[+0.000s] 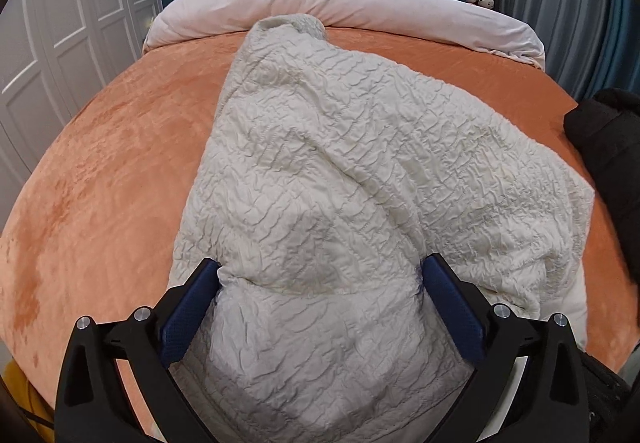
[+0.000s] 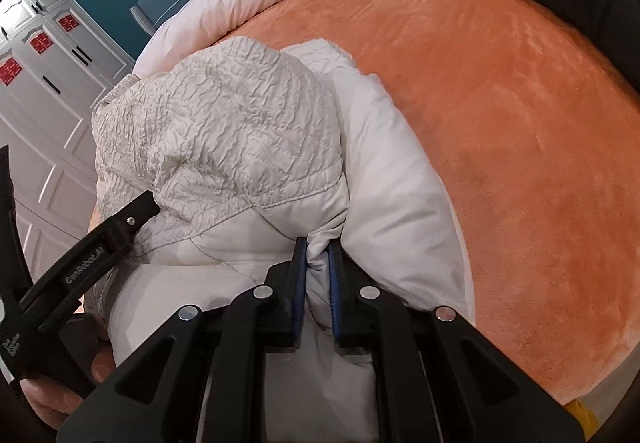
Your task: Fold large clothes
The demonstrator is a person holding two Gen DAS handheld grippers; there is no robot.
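the right gripper is pinching a bunched fold of the white quilted coat to anchor it, while the left gripper is standing spread wide astride its near end, the coat lying lengthwise on the orange bedspread toward the pale duvet.

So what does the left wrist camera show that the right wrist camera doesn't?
Only the left wrist view shows the left tongs from behind, standing wide with the crinkled white coat bulging between the pads, plus grey curtains and the coat's full spread across the bed.

Only the right wrist view shows the right tongs shut on a pinch of the coat's smooth white fabric, and a hand holding the left tool.

Both show the coat, the orange bedspread, the pale duvet and the white wardrobe.
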